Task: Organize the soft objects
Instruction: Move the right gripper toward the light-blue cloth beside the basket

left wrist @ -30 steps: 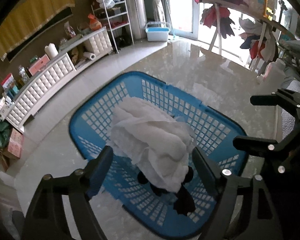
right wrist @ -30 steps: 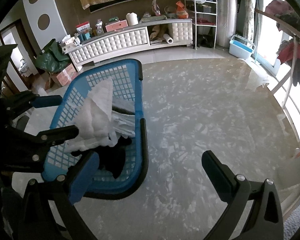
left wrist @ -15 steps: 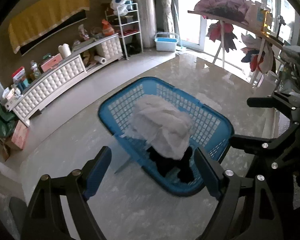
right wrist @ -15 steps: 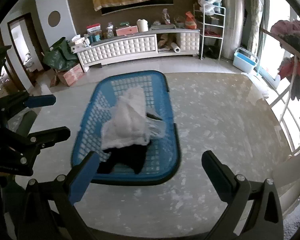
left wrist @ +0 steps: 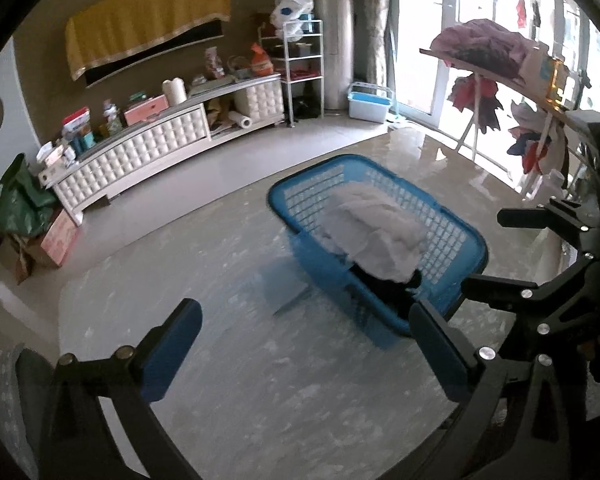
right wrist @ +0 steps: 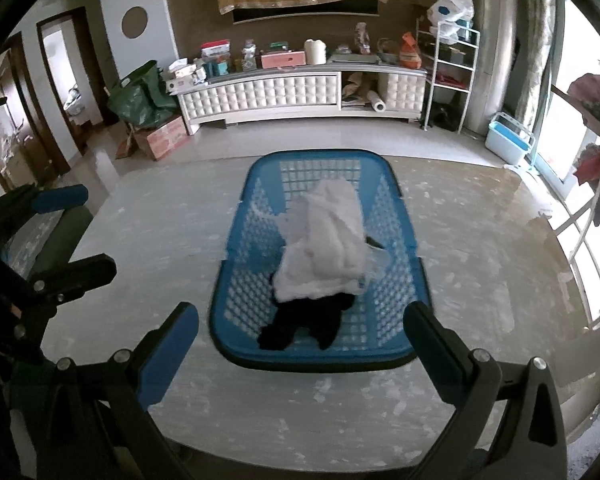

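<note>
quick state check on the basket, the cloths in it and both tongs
blue basket: upright on the table, holding cloths
white cloth: folded loosely, lying on top in the basket
black cloth: under the white one, partly showing
left tongs: open, just widened, nothing between them
right tongs: open, empty

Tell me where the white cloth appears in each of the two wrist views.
Left wrist: white cloth right of centre, inside the blue basket.
Right wrist: white cloth at centre, inside the blue basket.
Shared landmark: white cabinet against the far wall.
</note>
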The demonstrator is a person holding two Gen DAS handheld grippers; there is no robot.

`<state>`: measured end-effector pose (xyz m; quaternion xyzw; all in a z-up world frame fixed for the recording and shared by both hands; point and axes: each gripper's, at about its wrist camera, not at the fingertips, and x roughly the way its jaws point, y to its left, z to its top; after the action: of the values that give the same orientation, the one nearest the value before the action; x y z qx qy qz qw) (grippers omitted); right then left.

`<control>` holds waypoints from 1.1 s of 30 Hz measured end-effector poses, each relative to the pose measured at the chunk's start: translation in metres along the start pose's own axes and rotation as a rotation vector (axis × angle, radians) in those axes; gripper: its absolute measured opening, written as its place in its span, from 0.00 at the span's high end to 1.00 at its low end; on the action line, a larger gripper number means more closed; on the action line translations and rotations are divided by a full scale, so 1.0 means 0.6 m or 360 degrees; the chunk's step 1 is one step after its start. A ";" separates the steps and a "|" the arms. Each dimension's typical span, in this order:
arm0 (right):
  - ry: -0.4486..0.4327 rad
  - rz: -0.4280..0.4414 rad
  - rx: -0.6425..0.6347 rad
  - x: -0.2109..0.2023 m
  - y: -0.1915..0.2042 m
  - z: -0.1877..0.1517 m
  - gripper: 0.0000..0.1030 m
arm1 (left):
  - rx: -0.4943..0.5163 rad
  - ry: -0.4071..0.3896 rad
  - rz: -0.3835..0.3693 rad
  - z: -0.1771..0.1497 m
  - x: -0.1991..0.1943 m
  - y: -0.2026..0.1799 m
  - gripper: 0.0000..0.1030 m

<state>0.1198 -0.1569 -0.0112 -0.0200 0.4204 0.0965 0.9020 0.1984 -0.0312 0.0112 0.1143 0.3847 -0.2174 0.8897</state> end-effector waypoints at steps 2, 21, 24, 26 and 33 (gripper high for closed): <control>-0.0002 0.0013 -0.0032 0.004 0.012 0.004 0.00 | -0.0024 -0.0002 0.0026 -0.009 -0.005 0.013 0.00; 0.0121 0.0141 -0.0266 0.105 0.139 0.052 0.00 | -0.0309 0.0090 0.0112 -0.104 0.012 0.153 0.00; 0.0145 0.0159 -0.0283 0.125 0.152 0.058 0.00 | -0.0366 0.0113 0.0096 -0.115 0.021 0.172 0.00; 0.0154 0.0168 -0.0303 0.133 0.155 0.056 0.00 | -0.0380 0.0126 0.0101 -0.121 0.027 0.183 0.00; 0.0229 0.0177 -0.0372 0.170 0.182 0.058 0.07 | -0.0419 0.0206 0.0118 -0.143 0.057 0.219 0.00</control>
<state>0.1893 -0.0299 -0.0618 -0.1085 0.4703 0.1930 0.8543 0.2271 0.1063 -0.0675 0.0246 0.4619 -0.1242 0.8779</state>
